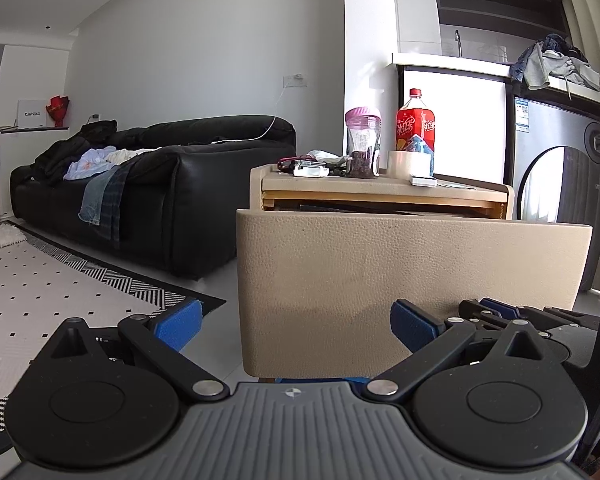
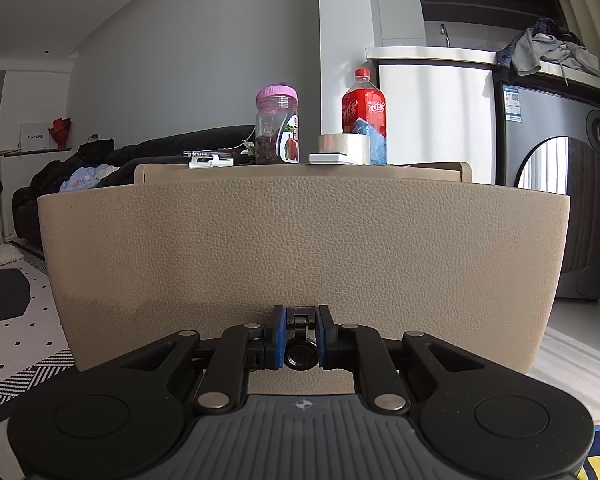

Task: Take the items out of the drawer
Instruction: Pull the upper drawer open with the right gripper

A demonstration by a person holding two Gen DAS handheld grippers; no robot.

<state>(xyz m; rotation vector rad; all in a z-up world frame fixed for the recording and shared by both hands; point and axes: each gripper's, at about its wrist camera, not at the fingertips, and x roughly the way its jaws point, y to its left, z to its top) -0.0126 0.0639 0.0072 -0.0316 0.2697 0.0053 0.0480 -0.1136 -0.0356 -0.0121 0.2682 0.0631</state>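
A beige leather-textured drawer [image 1: 412, 280] stands pulled out from a small beige cabinet [image 1: 380, 188]. Its front panel also fills the right wrist view [image 2: 300, 256]. My right gripper [image 2: 302, 336] is shut on the drawer's black handle knob [image 2: 301, 354] at the panel's lower middle. My left gripper [image 1: 296, 320] is open and empty, low in front of the drawer's left corner. The right gripper also shows at the right of the left wrist view [image 1: 500, 312]. The drawer's contents are hidden behind the panel.
On the cabinet top stand a pink-lidded jar [image 2: 277, 126], a red drink bottle [image 2: 364, 114], a tape roll [image 2: 342, 146] and small items. A black sofa [image 1: 148, 184] stands left, a washing machine [image 1: 560, 184] right, a patterned rug [image 1: 52, 284] on the floor.
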